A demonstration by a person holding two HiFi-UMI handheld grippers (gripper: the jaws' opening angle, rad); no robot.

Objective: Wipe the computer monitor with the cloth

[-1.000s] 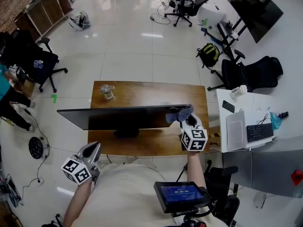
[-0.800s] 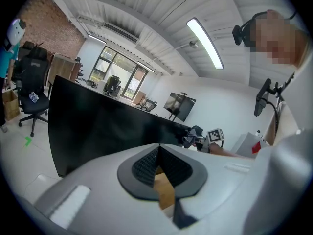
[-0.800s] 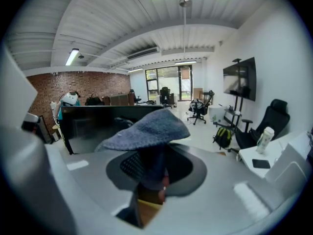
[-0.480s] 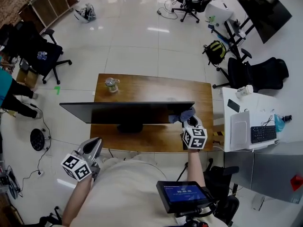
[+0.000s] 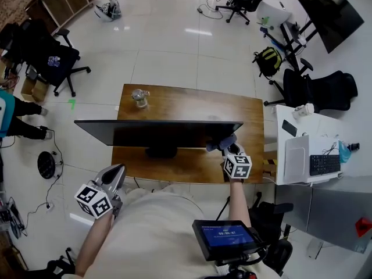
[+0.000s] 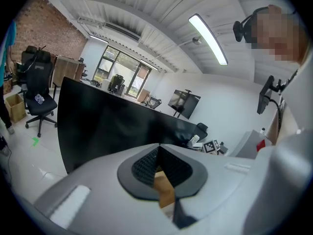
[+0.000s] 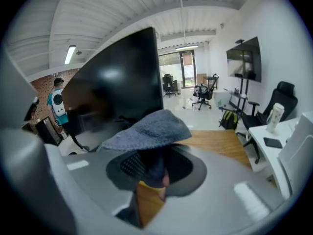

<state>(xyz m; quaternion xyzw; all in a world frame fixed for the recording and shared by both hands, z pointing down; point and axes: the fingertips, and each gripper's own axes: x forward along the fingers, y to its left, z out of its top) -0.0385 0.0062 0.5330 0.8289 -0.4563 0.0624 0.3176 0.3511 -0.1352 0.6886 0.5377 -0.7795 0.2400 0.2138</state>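
Right gripper [image 5: 228, 149]: jaws clamped on the grey-blue cloth [image 5: 220, 142], which bunches over the jaw tips. Cloth sits against the monitor [image 5: 152, 134] screen, close to its right edge. Monitor stands on the wooden desk [image 5: 192, 106]. Left gripper [image 5: 114, 175]: jaws pressed together, nothing between them, held off the desk's front left corner, apart from the monitor.

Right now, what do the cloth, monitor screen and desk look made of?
Cloth: soft blue-grey textile, matte, maybe terry or microfibre; nubby weave, limp sag.
Monitor screen: dark panel, semi-gloss; it shows soft reflections; glass or plastic, can't tell.
Desk: brown wood look with grain streaks and mild sheen; solid, veneer or laminate is open.
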